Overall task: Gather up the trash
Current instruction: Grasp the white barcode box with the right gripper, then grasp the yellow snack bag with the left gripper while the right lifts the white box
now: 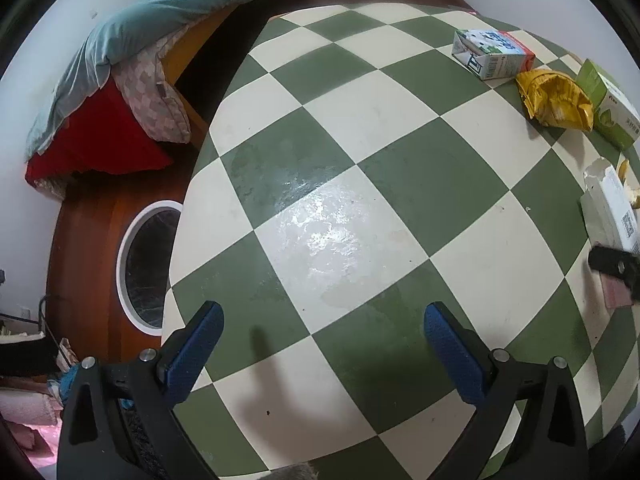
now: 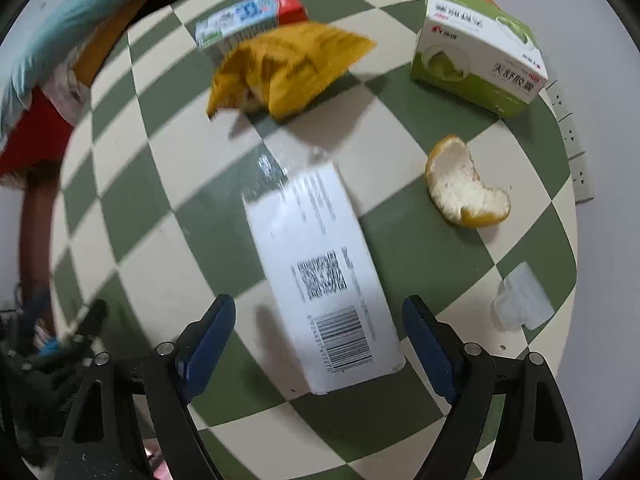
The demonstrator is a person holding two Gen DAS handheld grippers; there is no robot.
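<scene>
A white carton with a barcode [image 2: 320, 272] lies flat on the green-and-cream checked table [image 2: 192, 216]. My right gripper [image 2: 318, 302] points down over it, open, with a blue pad on each side of the carton's near end and a gap showing at both. In the left wrist view the same carton [image 1: 610, 208] sits at the right edge, with the right gripper's fingers [image 1: 614, 266] beside it. My left gripper [image 1: 323, 308] hangs open over bare table with nothing between its pads. Behind the carton lie a crumpled yellow bag [image 2: 292, 68], a milk carton [image 2: 252, 16], a green-and-white box [image 2: 480, 52] and an orange peel [image 2: 464, 188].
A round bin with a white rim [image 1: 146, 268] stands on the wooden floor left of the table. A bed with a blue blanket [image 1: 160, 12] is beyond it. A small clear plastic piece [image 2: 520, 300] lies near the table's right edge, and a power strip [image 2: 576, 152] runs along the wall.
</scene>
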